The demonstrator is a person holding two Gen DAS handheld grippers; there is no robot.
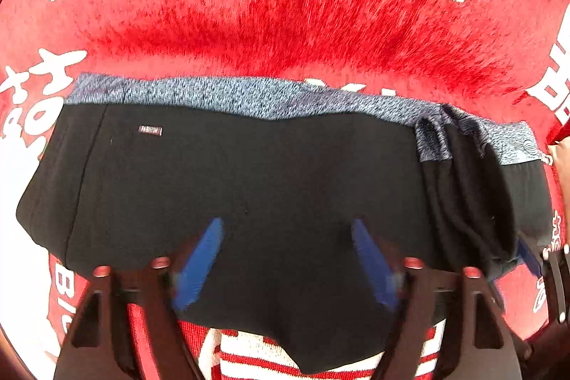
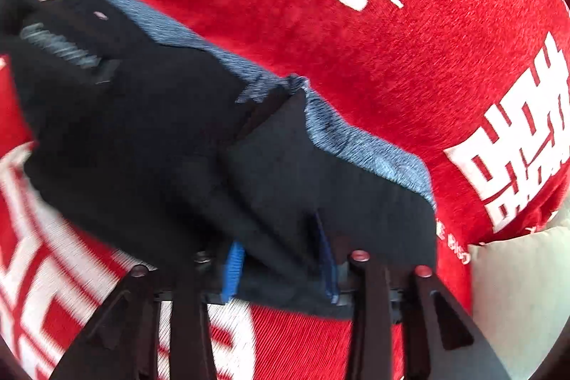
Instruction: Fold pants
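Left wrist view: red cloth (image 1: 249, 6) with white characters covers the surface; on it the pants (image 1: 231, 173), black with a speckled blue-grey waistband (image 1: 249, 95), lie as a compact folded bundle, layers stacked at its right end. We judge the fold mostly done; a final tidy or one more fold may remain. Our left hand-held gripper (image 1: 288, 259) hovers over the bundle's near edge, jaws spread wide, gripping nothing. Right hand-held gripper (image 2: 281, 259), partly spread, straddles the near hem; pads not visibly pinching it.
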